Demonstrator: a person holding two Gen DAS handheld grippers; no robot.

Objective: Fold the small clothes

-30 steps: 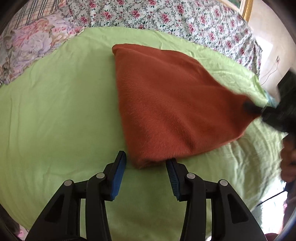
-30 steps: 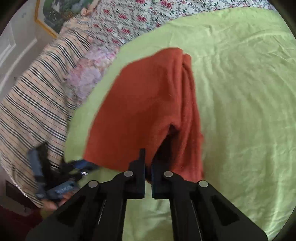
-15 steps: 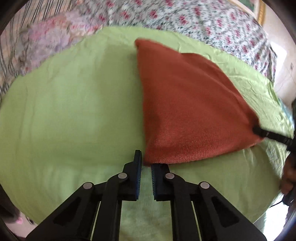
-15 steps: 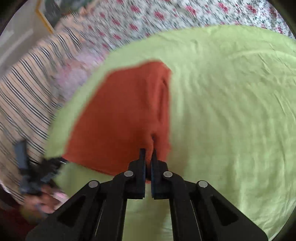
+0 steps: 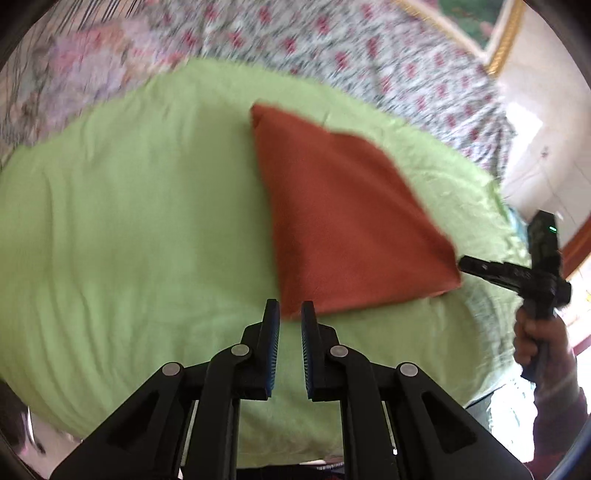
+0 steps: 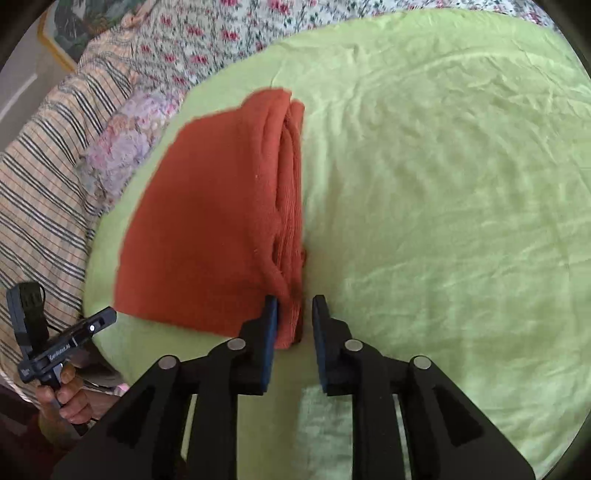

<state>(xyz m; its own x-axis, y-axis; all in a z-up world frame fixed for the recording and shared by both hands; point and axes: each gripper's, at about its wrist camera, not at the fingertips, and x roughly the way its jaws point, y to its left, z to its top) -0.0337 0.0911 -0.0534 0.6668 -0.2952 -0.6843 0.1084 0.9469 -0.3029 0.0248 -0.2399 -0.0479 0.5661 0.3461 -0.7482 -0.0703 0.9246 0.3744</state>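
Note:
A folded rust-orange garment (image 5: 343, 225) lies flat on the green sheet (image 5: 129, 221). My left gripper (image 5: 290, 314) has its jaws a narrow gap apart at the garment's near corner, which sits between the tips. My right gripper (image 6: 295, 314) is open, its jaws either side of the garment's (image 6: 210, 229) near corner with its stacked folded edges, not clamping it. The right gripper also shows in the left wrist view (image 5: 465, 264), just off the garment's right corner. The left gripper shows in the right wrist view (image 6: 107, 317), at the garment's lower left corner.
The green sheet (image 6: 443, 184) covers a bed with a floral bedspread (image 5: 332, 44) behind it, a striped blanket (image 6: 40, 177) and a flowered pillow (image 6: 122, 147) at the side. A framed picture (image 5: 480, 29) hangs on the far wall.
The right gripper has opened and let go of the garment's corner. The left gripper closed from wide open to a narrow gap. The garment now lies flat on the sheet.

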